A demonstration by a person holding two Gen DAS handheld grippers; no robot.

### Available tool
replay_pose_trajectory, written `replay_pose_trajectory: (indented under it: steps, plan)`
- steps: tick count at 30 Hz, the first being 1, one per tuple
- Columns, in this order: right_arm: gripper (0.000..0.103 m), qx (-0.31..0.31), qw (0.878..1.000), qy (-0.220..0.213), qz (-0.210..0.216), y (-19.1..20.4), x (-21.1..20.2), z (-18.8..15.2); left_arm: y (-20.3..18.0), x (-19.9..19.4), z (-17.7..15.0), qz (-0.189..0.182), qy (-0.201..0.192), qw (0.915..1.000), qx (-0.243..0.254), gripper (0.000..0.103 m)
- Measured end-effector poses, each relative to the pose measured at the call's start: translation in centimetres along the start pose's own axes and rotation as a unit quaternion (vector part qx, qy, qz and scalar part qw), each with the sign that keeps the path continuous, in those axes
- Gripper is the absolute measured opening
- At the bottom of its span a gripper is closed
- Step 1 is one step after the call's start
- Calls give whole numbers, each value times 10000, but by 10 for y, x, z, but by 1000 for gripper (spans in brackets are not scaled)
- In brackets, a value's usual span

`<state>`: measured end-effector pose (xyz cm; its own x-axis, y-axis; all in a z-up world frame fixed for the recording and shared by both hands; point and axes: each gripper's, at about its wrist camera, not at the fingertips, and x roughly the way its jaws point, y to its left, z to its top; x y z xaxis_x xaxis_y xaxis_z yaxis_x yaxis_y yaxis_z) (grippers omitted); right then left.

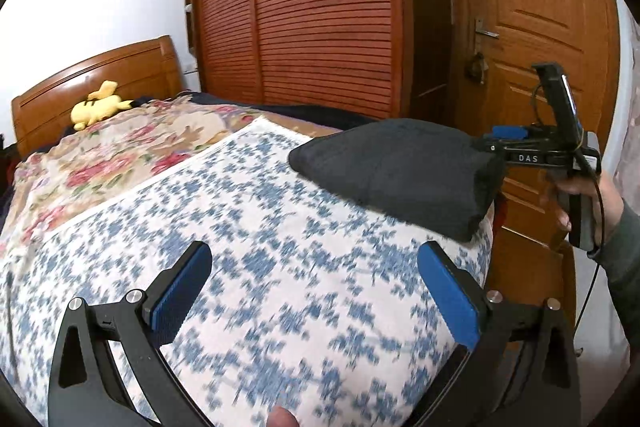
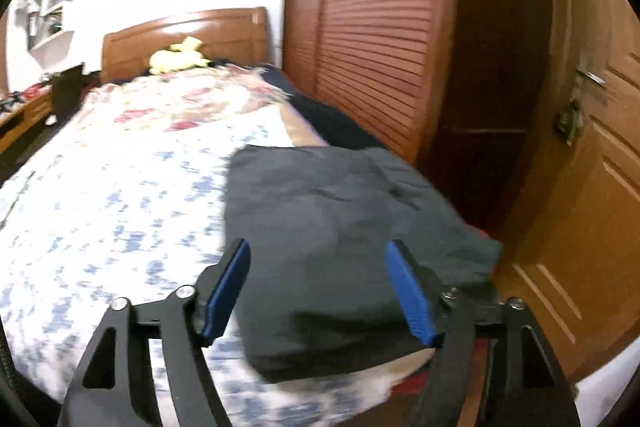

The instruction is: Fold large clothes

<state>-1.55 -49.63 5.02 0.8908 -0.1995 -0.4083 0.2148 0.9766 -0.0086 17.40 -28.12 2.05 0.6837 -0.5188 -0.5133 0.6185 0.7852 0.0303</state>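
A dark, thick garment [image 1: 396, 163] lies folded into a compact block on the right front corner of the bed, on a white sheet with blue flecks [image 1: 240, 247]. My left gripper [image 1: 316, 255] is open over bare sheet, short of the garment and to its left. My right gripper [image 1: 490, 141] shows in the left wrist view at the garment's right edge, held by a hand [image 1: 576, 187]. In the right wrist view, the right gripper [image 2: 318, 247] is open, its blue pads [image 2: 228, 291] spread over the garment [image 2: 340, 195] without pressing on it.
A flowered blanket [image 1: 120, 155] covers the far half of the bed, with a yellow plush toy [image 1: 100, 105] by the wooden headboard [image 1: 100, 71]. A louvred wardrobe [image 1: 320, 7] and a wooden door [image 1: 540, 27] stand close on the right. A bedside cabinet [image 2: 24, 115] is at the left.
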Motion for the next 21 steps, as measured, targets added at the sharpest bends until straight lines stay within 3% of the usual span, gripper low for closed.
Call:
replay_pose_trajectory:
  steps: [6,13,21]
  plan:
    - [76,3,9977,-147,666,61,-38,-23,20,-46,-32,483,57,9985,-255,103]
    - [76,-164,9869,-90,1600,133,-74,-51,45,-96,-72,1114,206,9918,-597,103]
    - [76,-288,9763,21,2146,172,-83,-69,60,-120,-108,1445,350,9848,-893,103]
